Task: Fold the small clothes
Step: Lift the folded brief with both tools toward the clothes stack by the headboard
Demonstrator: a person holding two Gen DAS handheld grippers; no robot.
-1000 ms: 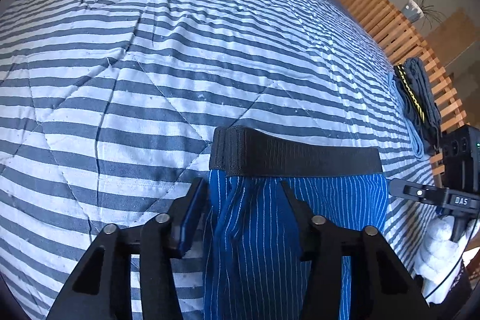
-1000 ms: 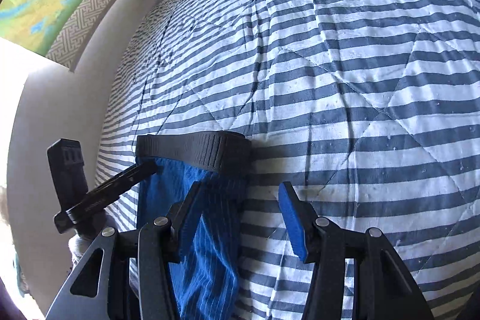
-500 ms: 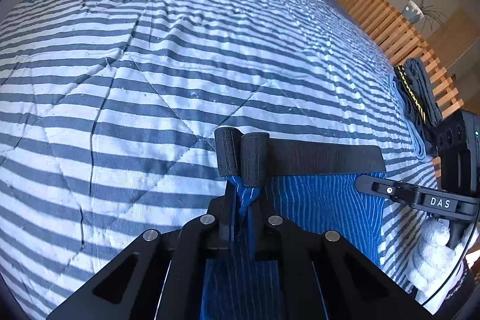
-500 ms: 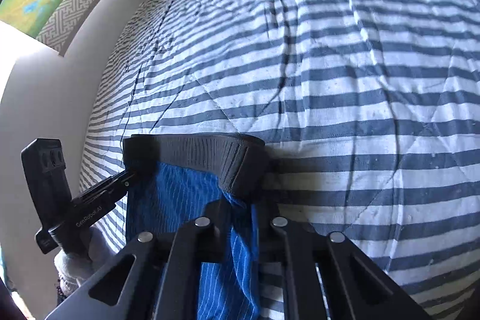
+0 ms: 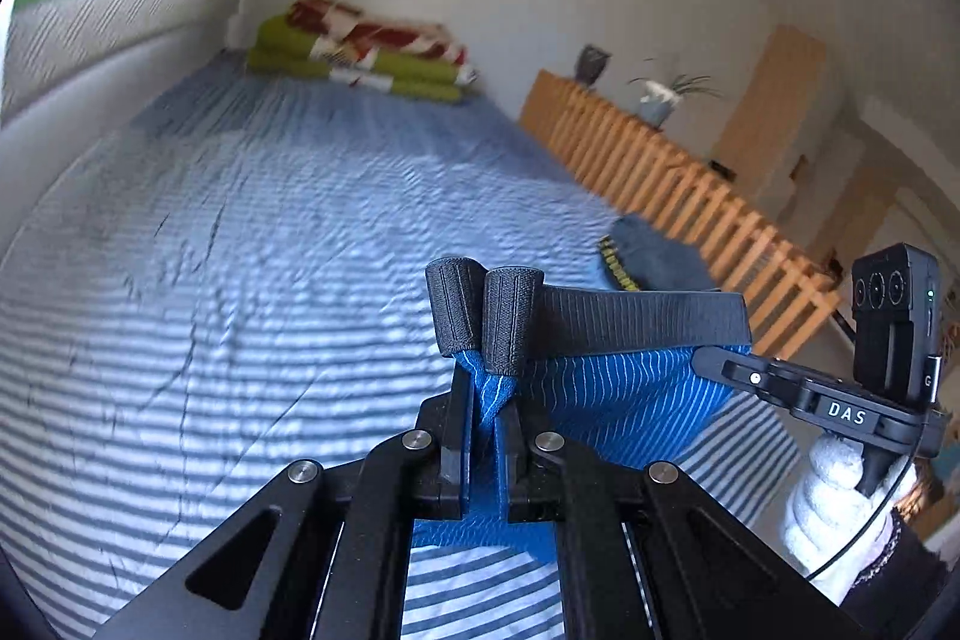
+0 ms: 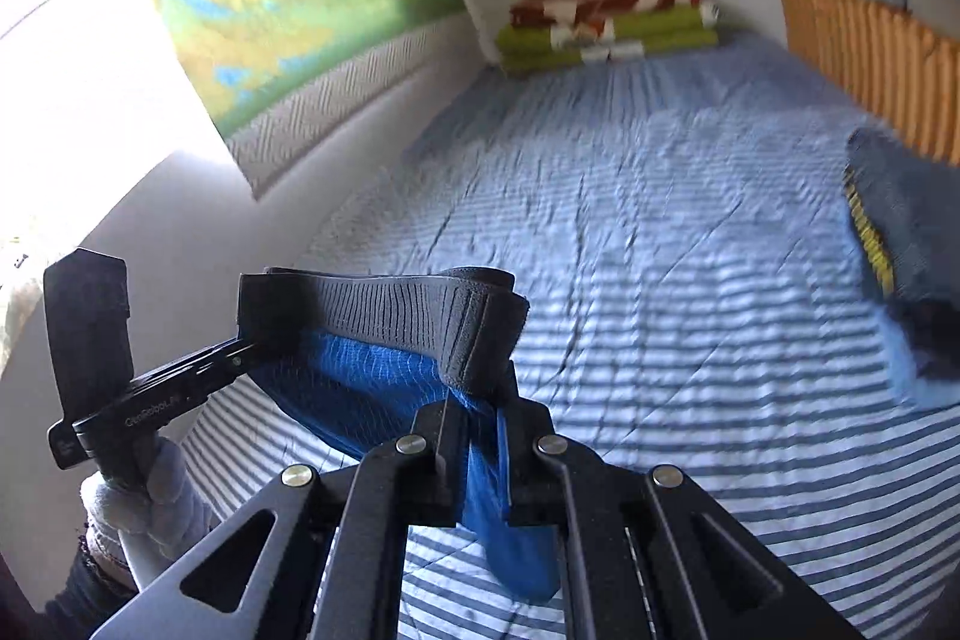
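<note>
Blue pinstriped boxer shorts (image 5: 624,400) with a black elastic waistband (image 5: 636,319) hang in the air above the striped bed, stretched between both tools. My left gripper (image 5: 485,424) is shut on the fabric just under the waistband's left corner, which bunches into two rolls above the fingers. My right gripper (image 6: 474,436) is shut on the same shorts (image 6: 360,382) under the waistband's (image 6: 396,307) right corner. Each gripper shows in the other's view: the right one (image 5: 714,367) and the left one (image 6: 252,349), both held by white-gloved hands.
The blue-and-white striped quilt (image 5: 252,280) spreads below. Folded dark clothes with a yellow-black band (image 6: 900,232) lie at its right edge by a wooden slatted rail (image 5: 690,184). Green and red folded blankets (image 5: 366,58) rest at the far end by the wall.
Both grippers went from open over the flat shorts to shut on the waistband corners, then lifted the shorts off the quilt; the views tilted up toward the room.
</note>
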